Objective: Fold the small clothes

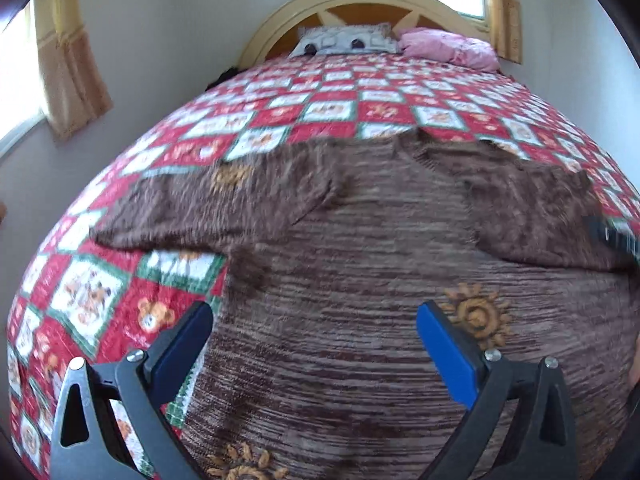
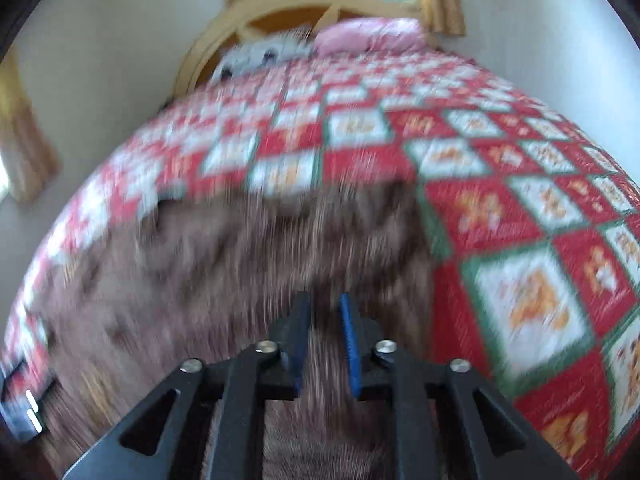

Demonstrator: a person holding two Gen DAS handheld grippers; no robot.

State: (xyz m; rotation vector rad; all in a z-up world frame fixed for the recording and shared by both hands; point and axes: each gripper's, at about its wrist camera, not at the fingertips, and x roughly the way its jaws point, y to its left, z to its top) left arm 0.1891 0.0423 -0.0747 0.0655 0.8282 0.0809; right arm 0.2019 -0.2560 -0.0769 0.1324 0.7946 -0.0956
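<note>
Your left gripper [image 1: 316, 332] hovers over the brown garment [image 1: 360, 300] with its blue-padded fingers [image 1: 444, 356] spread wide; nothing sits between them and neither pad touches the cloth. The garment is a striped brown knit top with sun motifs [image 1: 476, 316], lying flat on the bed's quilt [image 1: 280, 108] toward the near edge of the bed. Its two short sleeves point toward the headboard [image 1: 360, 0]; the left sleeve [image 1: 224, 208] reaches out over the red, white and green patchwork. Your right gripper [image 2: 325, 340] is over the same garment [image 2: 240, 264], near its right-hand edge, where the quilt [image 2: 520, 220] shows just beside it. The fingers [image 2: 350, 344] there stand narrow, with a slim gap; brown cloth is visible through the gap, but the view is blurred and you cannot tell whether the pads pinch any fabric. At the head of the bed, a grey-and-white pillow [image 1: 344, 42] and a pink pillow [image 1: 448, 50] rest against the headboard, well apart from the garment.
</note>
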